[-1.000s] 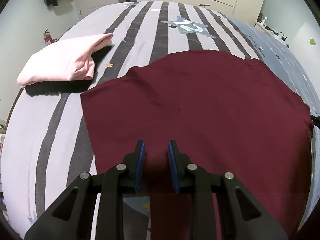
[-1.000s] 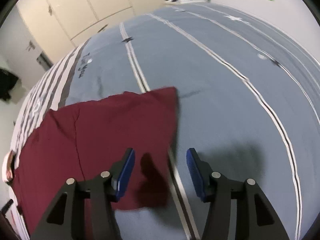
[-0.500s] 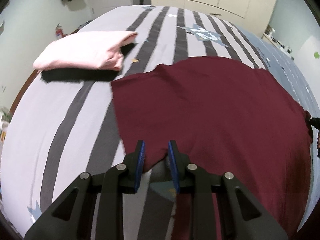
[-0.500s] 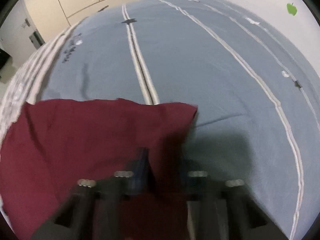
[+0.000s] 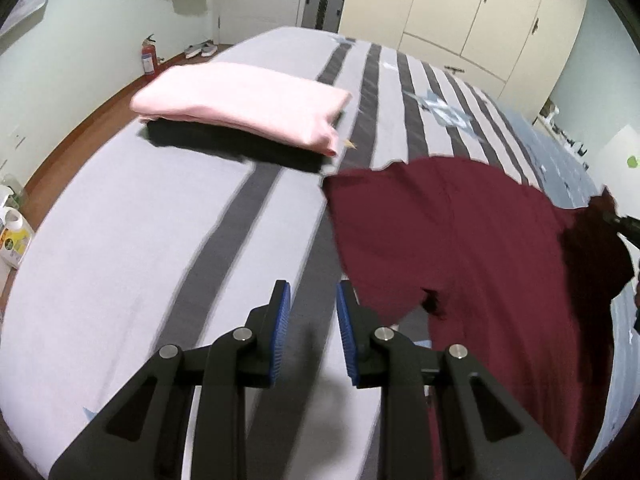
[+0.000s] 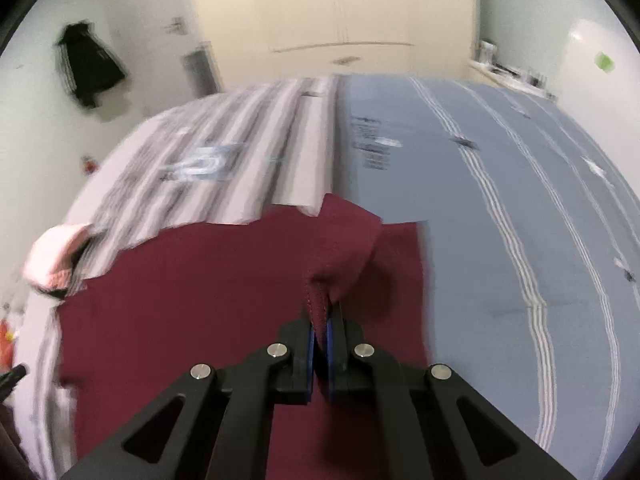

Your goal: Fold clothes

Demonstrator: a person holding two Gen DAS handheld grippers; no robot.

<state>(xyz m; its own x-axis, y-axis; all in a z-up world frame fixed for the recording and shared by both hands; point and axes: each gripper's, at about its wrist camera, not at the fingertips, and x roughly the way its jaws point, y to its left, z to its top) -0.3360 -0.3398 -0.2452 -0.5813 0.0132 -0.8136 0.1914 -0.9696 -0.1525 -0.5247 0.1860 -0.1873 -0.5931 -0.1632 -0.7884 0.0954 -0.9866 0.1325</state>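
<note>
A dark red garment (image 5: 460,240) lies spread on the bed. In the left wrist view my left gripper (image 5: 310,300) is open and empty, just left of the garment's near left edge, over the striped sheet. In the right wrist view my right gripper (image 6: 319,320) is shut on a pinched corner of the dark red garment (image 6: 200,300) and holds that corner lifted above the rest of the cloth. The lifted corner also shows at the right edge of the left wrist view (image 5: 600,216).
A folded pink garment (image 5: 244,104) lies on a folded black one (image 5: 224,146) at the bed's far left. The bed's sheet is striped grey (image 5: 160,240) on the left and blue (image 6: 520,220) on the right. Wardrobes (image 5: 460,12) stand behind. A detergent bottle (image 5: 14,236) stands on the floor.
My right gripper closed on the garment's right corner and lifted it. My left gripper moved left off the garment and stays open.
</note>
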